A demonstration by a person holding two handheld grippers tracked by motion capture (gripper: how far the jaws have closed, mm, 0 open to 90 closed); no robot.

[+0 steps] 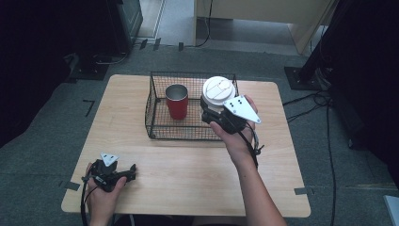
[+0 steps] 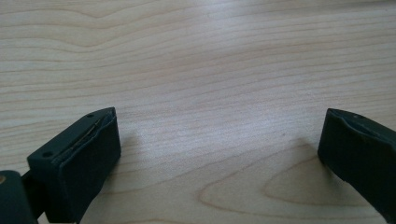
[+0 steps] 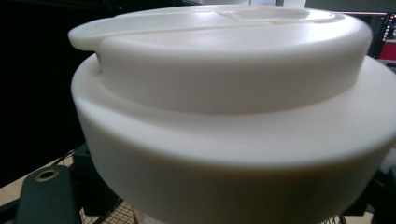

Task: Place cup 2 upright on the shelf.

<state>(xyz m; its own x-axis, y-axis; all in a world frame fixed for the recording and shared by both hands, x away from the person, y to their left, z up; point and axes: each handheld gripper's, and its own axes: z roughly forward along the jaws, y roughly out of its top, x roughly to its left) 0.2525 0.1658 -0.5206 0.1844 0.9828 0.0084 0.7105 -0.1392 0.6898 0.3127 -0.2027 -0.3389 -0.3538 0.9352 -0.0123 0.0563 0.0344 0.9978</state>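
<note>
White-lidded cup point(image 1: 218, 90) clamped in right hand-held gripper point(image 1: 212, 113).

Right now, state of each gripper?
Left gripper: open, holding nothing, low over the table.
Right gripper: shut on the white-lidded cup, raised over the wire basket.

Both bare forearms point(image 1: 256, 188) carry no sleeves. Each black two-jaw gripper point(image 1: 217, 117) bears a grey three-cornered plate point(image 1: 241, 108) with dark screw holes. Black cables point(image 1: 84, 207) trail behind.

A lab or test room: grey carpet floor point(image 1: 42, 141) with tape marks, cables point(image 1: 324, 117), dark equipment stands point(image 1: 310, 61).
</note>
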